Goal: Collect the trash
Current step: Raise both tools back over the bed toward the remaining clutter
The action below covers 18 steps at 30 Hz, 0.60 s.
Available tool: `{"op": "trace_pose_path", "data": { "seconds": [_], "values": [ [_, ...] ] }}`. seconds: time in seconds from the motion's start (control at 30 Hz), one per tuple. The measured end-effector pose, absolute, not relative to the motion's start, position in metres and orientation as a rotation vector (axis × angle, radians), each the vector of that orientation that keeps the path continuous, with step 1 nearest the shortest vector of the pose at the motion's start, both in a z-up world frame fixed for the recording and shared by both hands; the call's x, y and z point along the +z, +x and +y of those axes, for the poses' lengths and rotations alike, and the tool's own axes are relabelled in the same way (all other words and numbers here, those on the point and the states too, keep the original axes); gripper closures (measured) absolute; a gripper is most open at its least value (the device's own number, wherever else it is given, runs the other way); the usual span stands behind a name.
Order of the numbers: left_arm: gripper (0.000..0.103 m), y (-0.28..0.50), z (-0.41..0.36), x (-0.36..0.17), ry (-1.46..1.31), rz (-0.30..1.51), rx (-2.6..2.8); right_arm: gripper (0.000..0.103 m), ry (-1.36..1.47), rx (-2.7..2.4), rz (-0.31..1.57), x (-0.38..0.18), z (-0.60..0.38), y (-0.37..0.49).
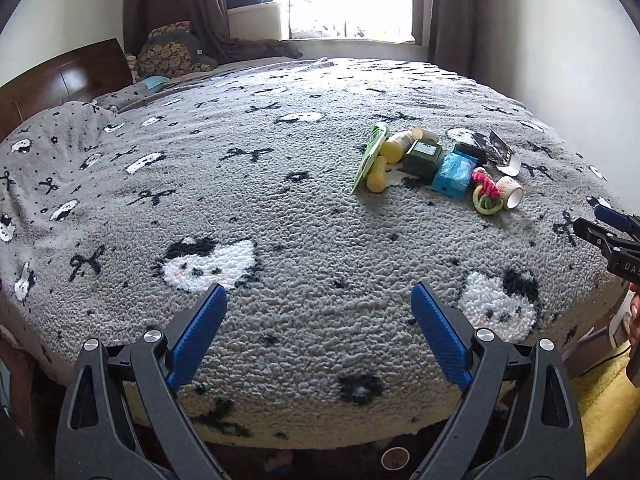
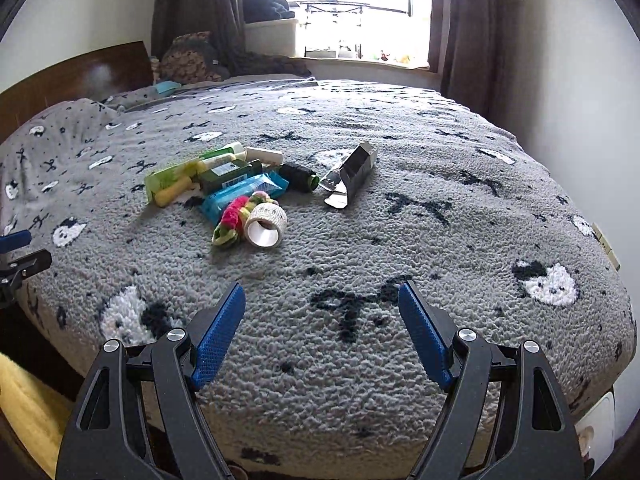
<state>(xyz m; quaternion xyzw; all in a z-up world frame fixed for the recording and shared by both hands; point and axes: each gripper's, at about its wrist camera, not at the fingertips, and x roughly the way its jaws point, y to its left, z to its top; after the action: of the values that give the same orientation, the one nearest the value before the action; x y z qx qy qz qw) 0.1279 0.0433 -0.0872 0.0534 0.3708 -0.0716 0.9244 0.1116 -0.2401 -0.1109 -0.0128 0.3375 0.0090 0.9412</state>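
While both tools hover at the bed's near edge, the contents read:
- Left hand-held gripper (image 1: 319, 298): jaws wide, holding nothing.
- Right hand-held gripper (image 2: 321, 296): jaws wide, holding nothing.
- Trash pile (image 2: 240, 184): mid-bed on the grey blanket (image 2: 360, 360), including tape roll (image 2: 266, 226), blue packet (image 2: 240, 194), opened silver carton (image 2: 352, 178).

A cluster of trash lies on the bed, ahead and left of the right gripper (image 2: 321, 294): an opened silver carton (image 2: 352, 174) on its side, a blue wrapper (image 2: 244, 194), a tape roll (image 2: 266, 226).
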Motion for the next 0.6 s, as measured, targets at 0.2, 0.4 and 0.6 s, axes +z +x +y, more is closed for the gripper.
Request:
{"op": "trace_pose_path", "data": {
  "seconds": [0.2,0.4,0.6],
  "values": [
    [0.015,0.149,0.036,-0.097,0.098,0.791,-0.157,0.024,-0.001,0.034,0.716,-0.118,-0.229,0.143],
    [0.015,0.161,0.03,-0.105,0.11,0.806,-0.155,0.033,0.039,0.07,0.722,-0.123,-0.212,0.18],
    [0.015,0.176,0.023,-0.105,0.117,0.808,-0.173,0.048,0.094,0.077,0.787,-0.137,-0.211,0.206]
  ]
}}
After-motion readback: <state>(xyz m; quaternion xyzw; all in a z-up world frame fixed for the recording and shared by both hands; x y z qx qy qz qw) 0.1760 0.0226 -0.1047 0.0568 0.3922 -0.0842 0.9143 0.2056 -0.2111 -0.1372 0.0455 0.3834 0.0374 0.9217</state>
